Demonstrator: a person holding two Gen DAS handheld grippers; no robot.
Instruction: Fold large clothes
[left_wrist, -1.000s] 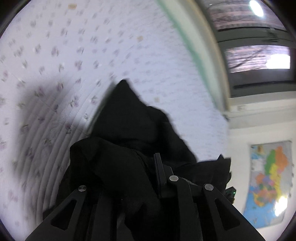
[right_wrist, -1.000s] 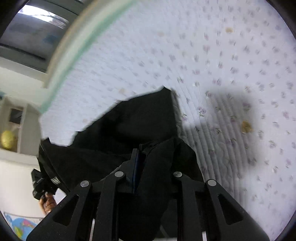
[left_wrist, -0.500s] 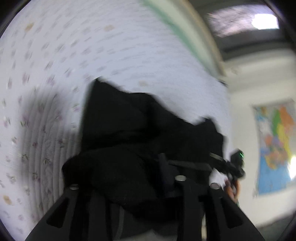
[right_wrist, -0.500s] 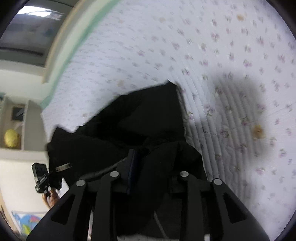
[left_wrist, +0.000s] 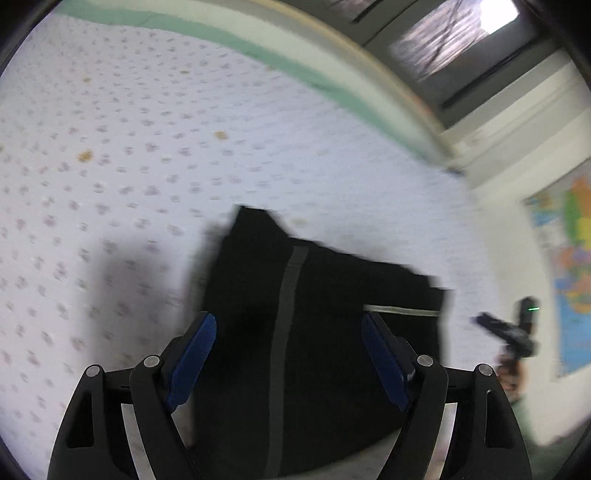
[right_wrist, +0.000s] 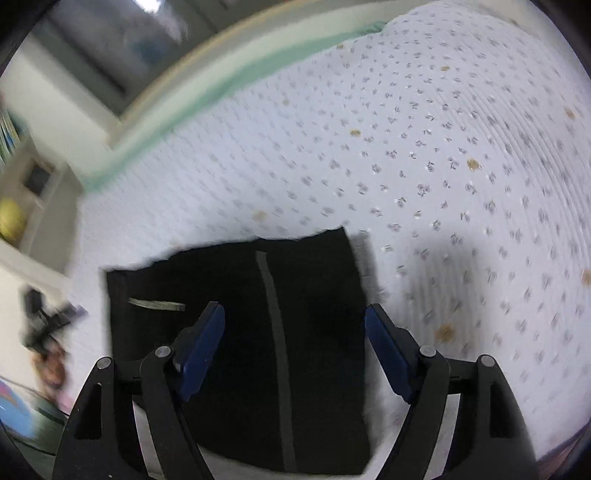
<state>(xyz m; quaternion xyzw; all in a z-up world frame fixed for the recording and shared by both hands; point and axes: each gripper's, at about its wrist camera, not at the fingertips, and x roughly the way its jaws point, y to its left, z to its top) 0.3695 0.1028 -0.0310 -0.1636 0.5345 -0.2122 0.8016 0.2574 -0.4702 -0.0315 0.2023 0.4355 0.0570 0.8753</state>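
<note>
A black garment (left_wrist: 317, 332) with a grey stripe lies folded flat on the white flowered bedspread (left_wrist: 129, 166). My left gripper (left_wrist: 288, 354) is open and empty just above it, blue pads wide apart. In the right wrist view the same garment (right_wrist: 240, 332) lies flat under my right gripper (right_wrist: 295, 347), which is also open and empty. A pale label shows near the garment's left edge in that view. The other gripper (left_wrist: 513, 332) shows at the right of the left wrist view, and at the far left of the right wrist view (right_wrist: 48, 321).
The bed's green-edged far side (left_wrist: 258, 51) runs under a window (left_wrist: 454, 33). A coloured wall map (left_wrist: 569, 273) hangs at the right. A shelf with a yellow object (right_wrist: 11, 221) stands left of the bed.
Both grippers were shut on bunched black cloth and held it up. Now both are open and the garment lies flat and folded on the bed.
</note>
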